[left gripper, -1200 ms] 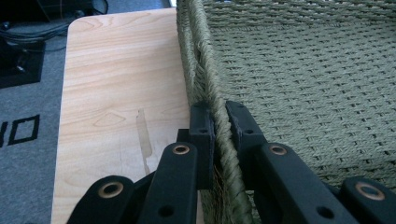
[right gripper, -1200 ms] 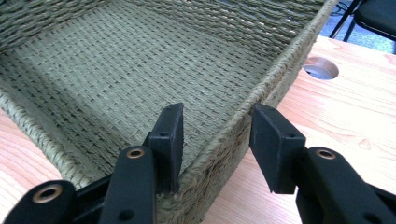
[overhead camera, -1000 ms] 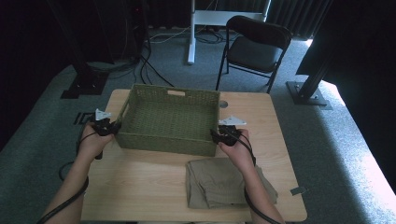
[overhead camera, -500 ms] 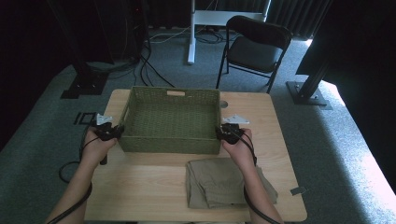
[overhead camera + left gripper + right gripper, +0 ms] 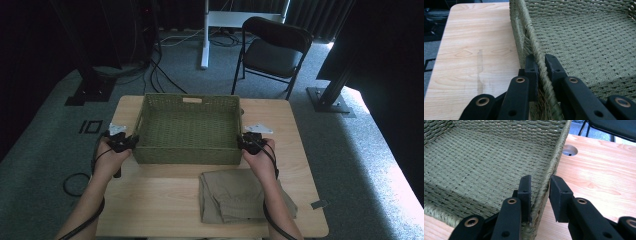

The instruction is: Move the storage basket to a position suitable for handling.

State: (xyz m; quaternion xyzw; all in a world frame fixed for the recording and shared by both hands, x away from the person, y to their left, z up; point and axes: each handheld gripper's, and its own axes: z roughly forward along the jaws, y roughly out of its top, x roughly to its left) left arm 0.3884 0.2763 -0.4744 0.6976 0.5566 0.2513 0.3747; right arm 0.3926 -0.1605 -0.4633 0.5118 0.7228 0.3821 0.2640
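Between both hand-held grippers (image 5: 131,142) (image 5: 242,141), each straddling its rim, green woven basket (image 5: 187,127).

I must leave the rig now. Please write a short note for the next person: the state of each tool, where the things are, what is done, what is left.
Left tool: shut on the left rim of the green woven basket.
Right tool: jaws astride the basket's right rim and just closing; a gap shows at the outer pad, so not yet clamped.
Basket: empty, on the far half of the wooden table.
Folded khaki cloth: on the near edge, under the right forearm.
Done: both tools placed at the rims.
Left: probably finish the right grip, then move the basket.
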